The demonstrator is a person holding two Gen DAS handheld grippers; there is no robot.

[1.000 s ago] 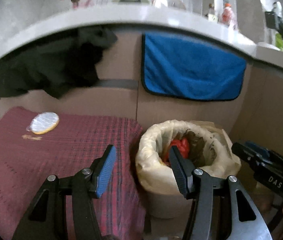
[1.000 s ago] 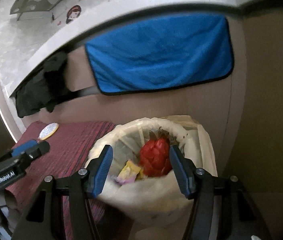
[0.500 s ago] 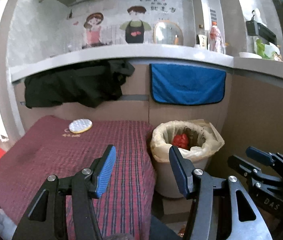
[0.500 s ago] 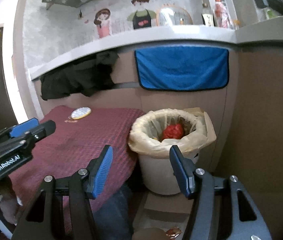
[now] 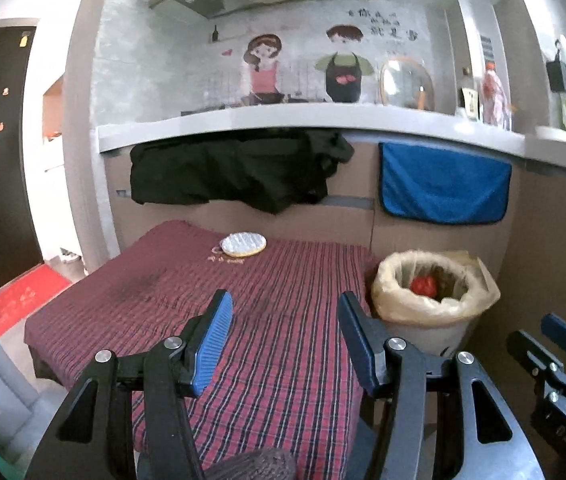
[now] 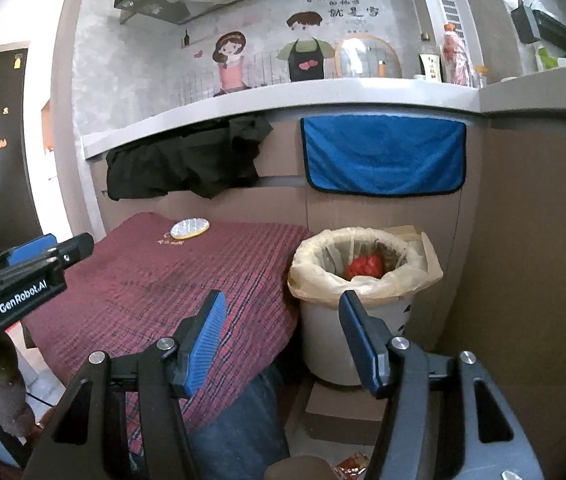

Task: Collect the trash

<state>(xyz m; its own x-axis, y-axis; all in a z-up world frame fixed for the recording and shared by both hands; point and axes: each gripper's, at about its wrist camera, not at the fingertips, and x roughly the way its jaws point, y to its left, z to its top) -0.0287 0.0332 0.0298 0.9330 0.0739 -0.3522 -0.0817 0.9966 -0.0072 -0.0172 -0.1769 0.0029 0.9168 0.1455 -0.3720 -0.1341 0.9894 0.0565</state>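
Note:
A white bin with a pale bag liner (image 5: 393, 304) (image 6: 363, 322) stands on the floor to the right of the table. Red crumpled trash (image 5: 423, 285) (image 6: 364, 266) lies inside it. My left gripper (image 5: 283, 320) is open and empty above the table's near part. My right gripper (image 6: 281, 320) is open and empty, in front of the bin and back from it. A round white and yellow disc (image 5: 243, 244) (image 6: 190, 228) lies at the far side of the table. A small wrapper (image 6: 349, 465) lies on the floor near the bottom edge.
The low table has a red plaid cloth (image 5: 243, 340) (image 6: 155, 280). A black garment (image 5: 235, 172) and a blue towel (image 5: 443, 192) hang from the counter behind. A brown wall (image 6: 531, 260) closes the right side. A cardboard piece (image 6: 335, 412) lies under the bin.
Both grippers have pulled back and up from the bin's mouth. The bin now looks smaller and farther, and the whole table and the counter above have come into view. Both stay open.

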